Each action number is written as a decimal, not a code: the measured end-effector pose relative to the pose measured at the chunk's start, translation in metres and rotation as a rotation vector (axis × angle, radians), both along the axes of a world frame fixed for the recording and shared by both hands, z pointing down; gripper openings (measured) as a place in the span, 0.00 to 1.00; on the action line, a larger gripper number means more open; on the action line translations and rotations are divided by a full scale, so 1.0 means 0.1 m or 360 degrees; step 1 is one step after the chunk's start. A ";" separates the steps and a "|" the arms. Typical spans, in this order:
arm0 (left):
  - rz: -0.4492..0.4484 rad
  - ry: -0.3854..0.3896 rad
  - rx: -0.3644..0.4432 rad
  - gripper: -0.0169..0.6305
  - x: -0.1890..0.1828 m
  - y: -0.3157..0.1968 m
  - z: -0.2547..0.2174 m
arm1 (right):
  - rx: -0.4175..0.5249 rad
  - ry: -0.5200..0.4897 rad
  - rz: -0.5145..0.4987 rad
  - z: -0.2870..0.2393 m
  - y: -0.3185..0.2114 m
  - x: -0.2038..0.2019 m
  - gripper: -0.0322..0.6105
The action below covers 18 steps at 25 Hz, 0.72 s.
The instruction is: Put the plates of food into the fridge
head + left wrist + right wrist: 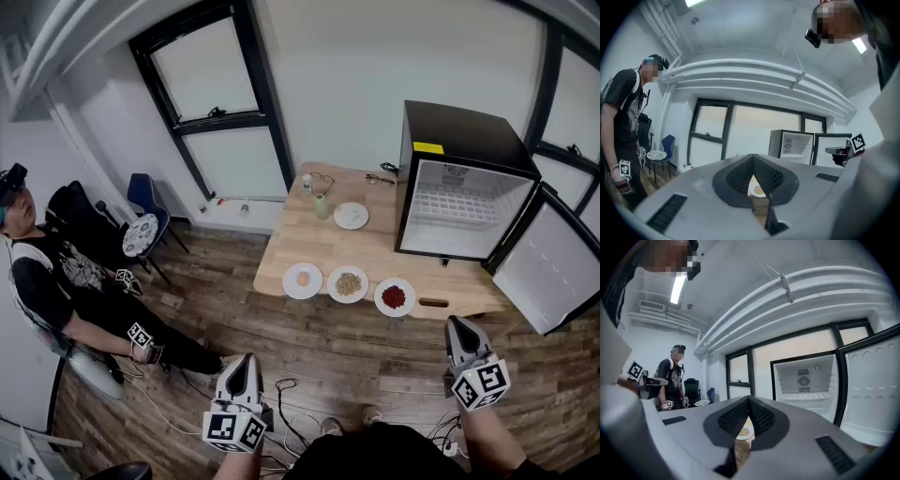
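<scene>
On table [300, 239]: four plates [339, 217] | one fridge [455, 141] open | left gripper [245, 362], right gripper [458, 325] fingers closed, empty

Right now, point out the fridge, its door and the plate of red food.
fridge [459, 141]: head view, black top.
fridge door [548, 267]: head view, inner lining.
plate of red food [379, 298]: head view, left rim.

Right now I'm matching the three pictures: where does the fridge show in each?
Head view: the fridge, upper right, on the table's right end, door open.
Left gripper view: fridge right of centre, small.
Right gripper view: fridge fills the right half.
Shared landmark: the black-framed window to its left.
</scene>
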State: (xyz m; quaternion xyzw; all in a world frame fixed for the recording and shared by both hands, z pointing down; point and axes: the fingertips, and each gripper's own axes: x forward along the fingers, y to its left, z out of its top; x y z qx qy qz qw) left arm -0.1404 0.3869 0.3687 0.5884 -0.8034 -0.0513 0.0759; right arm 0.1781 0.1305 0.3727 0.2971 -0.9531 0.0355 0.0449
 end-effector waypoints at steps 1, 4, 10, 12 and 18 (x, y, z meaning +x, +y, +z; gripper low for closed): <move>0.0006 0.0008 0.0000 0.03 0.00 0.00 0.03 | 0.0006 0.0007 0.0003 0.01 0.02 -0.01 0.08; 0.0029 0.0015 -0.0003 0.03 -0.01 0.02 0.11 | 0.0013 0.0041 0.0021 0.06 0.11 -0.04 0.08; 0.0087 -0.0033 -0.0021 0.03 -0.19 0.11 0.19 | 0.0030 0.0108 0.0043 0.16 0.37 -0.14 0.08; 0.0103 -0.0057 -0.0032 0.03 -0.27 0.15 0.23 | 0.0049 0.0116 0.0050 0.19 0.48 -0.20 0.08; 0.0155 -0.0107 -0.0044 0.03 -0.45 0.16 0.35 | -0.0014 0.0145 0.0069 0.37 0.77 -0.32 0.08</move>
